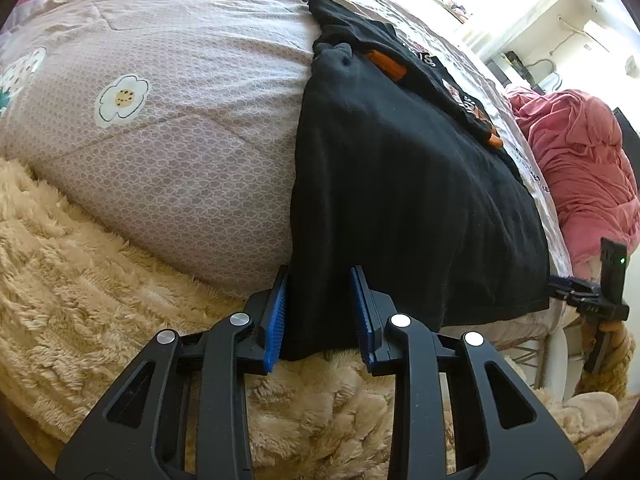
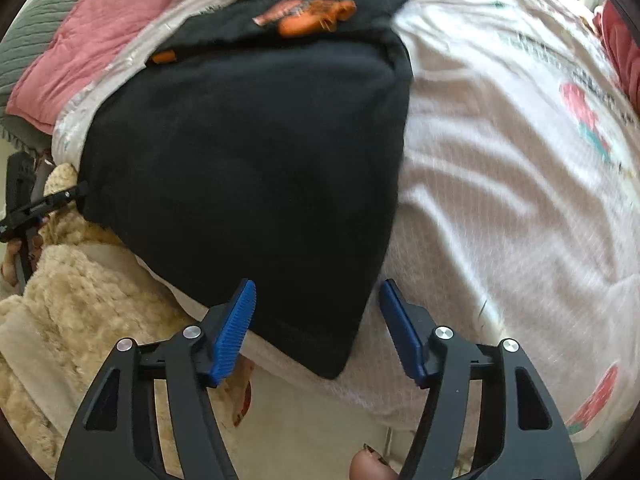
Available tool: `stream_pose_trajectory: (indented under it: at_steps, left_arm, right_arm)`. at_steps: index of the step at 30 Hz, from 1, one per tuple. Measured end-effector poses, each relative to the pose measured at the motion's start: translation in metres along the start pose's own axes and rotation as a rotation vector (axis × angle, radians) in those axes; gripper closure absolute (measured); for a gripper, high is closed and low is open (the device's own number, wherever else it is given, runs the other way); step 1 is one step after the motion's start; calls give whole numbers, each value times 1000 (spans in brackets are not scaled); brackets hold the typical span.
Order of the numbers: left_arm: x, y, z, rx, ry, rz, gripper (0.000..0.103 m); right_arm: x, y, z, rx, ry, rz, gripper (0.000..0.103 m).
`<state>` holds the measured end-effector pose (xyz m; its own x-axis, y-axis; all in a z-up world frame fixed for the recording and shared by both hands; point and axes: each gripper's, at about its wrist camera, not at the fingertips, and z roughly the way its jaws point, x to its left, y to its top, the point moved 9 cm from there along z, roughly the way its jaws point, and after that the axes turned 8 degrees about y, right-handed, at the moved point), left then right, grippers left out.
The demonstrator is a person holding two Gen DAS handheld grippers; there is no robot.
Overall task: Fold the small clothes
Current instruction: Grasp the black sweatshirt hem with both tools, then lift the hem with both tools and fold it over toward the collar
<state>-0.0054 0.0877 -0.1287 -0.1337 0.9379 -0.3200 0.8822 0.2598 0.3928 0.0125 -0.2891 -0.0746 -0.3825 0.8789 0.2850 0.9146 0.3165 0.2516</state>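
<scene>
On the bed (image 1: 168,128), over a pale patterned quilt (image 2: 500,160), lies the black shirt (image 1: 400,184), already folded narrow, orange print (image 2: 308,16) showing at the far end. Near hem hanging just over the bed's near edge, above a fluffy cream blanket (image 1: 80,280).

Left claw (image 1: 320,312): part open, blue pads either side of the near left corner, not yet pinching. Right claw (image 2: 316,328): wider open, straddling the near right corner, gripping nothing.

Step in hand, by the look of it: taking both near corners for the next fold. Next move calls for closing both claws squarely on the hem, lifting evenly, carrying it toward the far end without dragging the layers askew.
</scene>
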Motion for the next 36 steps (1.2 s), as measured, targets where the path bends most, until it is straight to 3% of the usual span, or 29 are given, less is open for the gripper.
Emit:
stream_pose_trajectory:
  at_steps: [1, 2, 3, 5, 6, 9, 18, 29, 36]
  left_arm:
    - [0, 0, 1, 1, 1, 0, 81]
    - [0, 0, 1, 3, 1, -4, 81]
    - [1, 0, 2, 4, 1, -5, 81]
    - [1, 1, 2, 4, 10, -6, 82]
    - [0, 2, 2, 5, 16, -8, 85]
    - [-6, 8, -2, -14, 31, 10, 99]
    - [-8, 35, -33, -91, -31, -39, 100]
    - [-25, 86, -79, -185, -160, -100, 100]
    - [-37, 121, -88, -213, -227, -153, 100]
  right_arm:
    - [0, -1, 1, -6, -3, -6, 43]
    - [0, 0, 1, -12, -14, -20, 55]
    - [0, 1, -1, -21, -25, -38, 75]
    - [3, 6, -8, -46, -17, -62, 92]
    - [4, 9, -10, -56, -12, -74, 94]
    - [16, 19, -22, -96, 7, -138, 95]
    - [35, 69, -76, -324, 143, -208, 95]
    - [13, 119, -133, -627, 173, -134, 95]
    - [-2, 145, -148, -733, 198, -89, 95]
